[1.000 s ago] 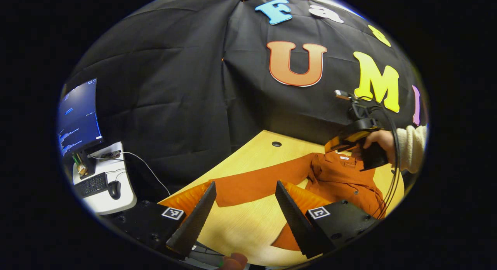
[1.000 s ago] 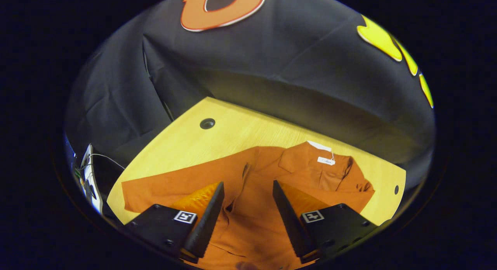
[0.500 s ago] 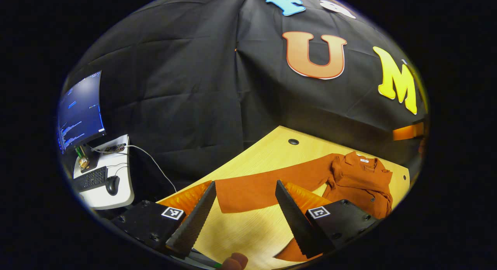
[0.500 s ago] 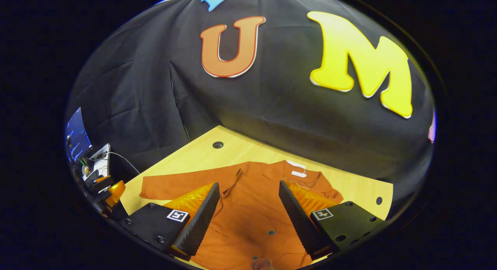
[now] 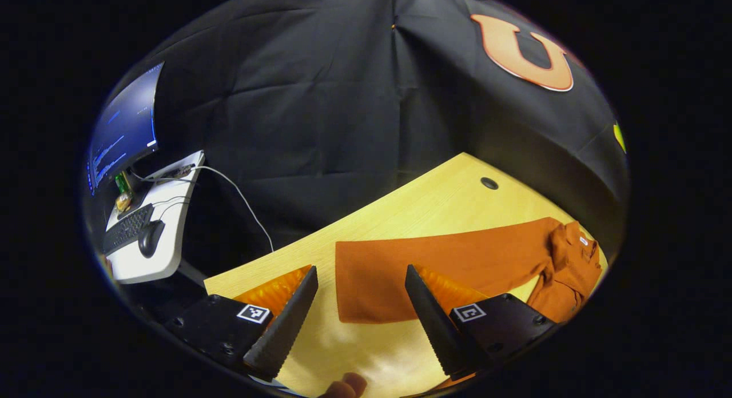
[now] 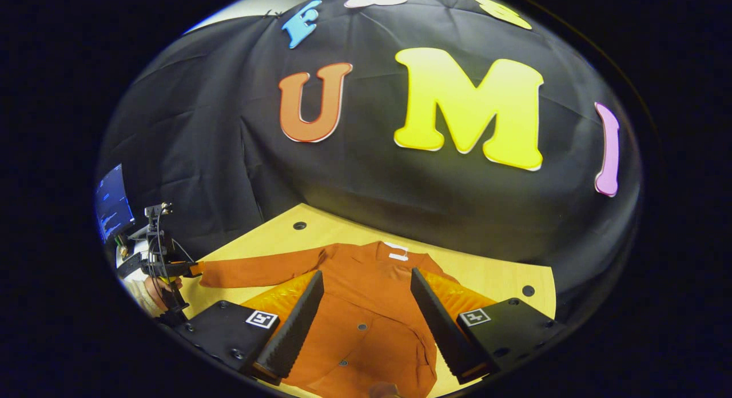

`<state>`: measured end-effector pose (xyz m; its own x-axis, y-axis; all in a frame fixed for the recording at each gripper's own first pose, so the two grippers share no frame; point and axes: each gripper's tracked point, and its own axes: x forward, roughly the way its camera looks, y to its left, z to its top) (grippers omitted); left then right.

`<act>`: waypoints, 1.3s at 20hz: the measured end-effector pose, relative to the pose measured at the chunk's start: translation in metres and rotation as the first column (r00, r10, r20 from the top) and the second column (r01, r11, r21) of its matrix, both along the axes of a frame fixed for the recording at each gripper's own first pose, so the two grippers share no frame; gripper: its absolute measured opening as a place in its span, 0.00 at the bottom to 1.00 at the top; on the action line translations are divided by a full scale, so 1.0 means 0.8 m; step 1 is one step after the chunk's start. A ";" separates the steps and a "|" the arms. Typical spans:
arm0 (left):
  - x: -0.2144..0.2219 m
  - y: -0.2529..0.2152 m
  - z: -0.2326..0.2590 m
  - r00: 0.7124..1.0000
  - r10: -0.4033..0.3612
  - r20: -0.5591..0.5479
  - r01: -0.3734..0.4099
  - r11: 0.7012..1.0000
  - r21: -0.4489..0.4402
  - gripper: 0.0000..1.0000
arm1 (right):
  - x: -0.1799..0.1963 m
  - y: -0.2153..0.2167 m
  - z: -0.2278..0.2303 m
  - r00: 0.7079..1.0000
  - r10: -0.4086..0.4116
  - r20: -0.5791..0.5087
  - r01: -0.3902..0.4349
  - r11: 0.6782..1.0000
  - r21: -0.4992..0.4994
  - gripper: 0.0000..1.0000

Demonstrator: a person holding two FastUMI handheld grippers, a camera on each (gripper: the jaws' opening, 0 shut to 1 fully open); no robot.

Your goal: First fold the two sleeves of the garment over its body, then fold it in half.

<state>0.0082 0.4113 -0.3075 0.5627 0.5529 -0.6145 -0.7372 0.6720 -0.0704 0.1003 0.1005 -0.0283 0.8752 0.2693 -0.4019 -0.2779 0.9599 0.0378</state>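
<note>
An orange button-up shirt [image 6: 366, 295] lies flat on the wooden table [image 6: 492, 275], collar toward the wall. Its one sleeve [image 6: 257, 269] stretches straight out to the left. In the left gripper view that sleeve [image 5: 434, 261] runs across the table, and its cuff end lies between the fingers of my left gripper [image 5: 360, 329], which is open just above it. The shirt's bunched body [image 5: 566, 266] is at the far right there. My right gripper [image 6: 366, 335] is open over the shirt's buttoned front, holding nothing. The left gripper [image 6: 171, 269], held by a hand, is at the sleeve's cuff.
A white side desk [image 5: 166, 255] with a keyboard [image 5: 127, 229], a mouse [image 5: 147, 238] and a monitor [image 5: 123, 129] stands left of the table. The tabletop has cable holes [image 5: 489, 183] [image 6: 523, 290]. Black cloth walls close the back.
The left gripper has swung over to the sleeve's cuff end, which now lies between its fingers. The right gripper has pulled back from the shirt's collar area, bringing the whole shirt into view.
</note>
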 end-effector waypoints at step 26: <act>0.037 0.014 -0.071 0.922 -0.131 -0.366 -0.035 0.910 -0.412 0.64 | -0.035 -0.068 -0.027 0.997 -0.067 -0.045 0.064 0.996 -0.056 0.96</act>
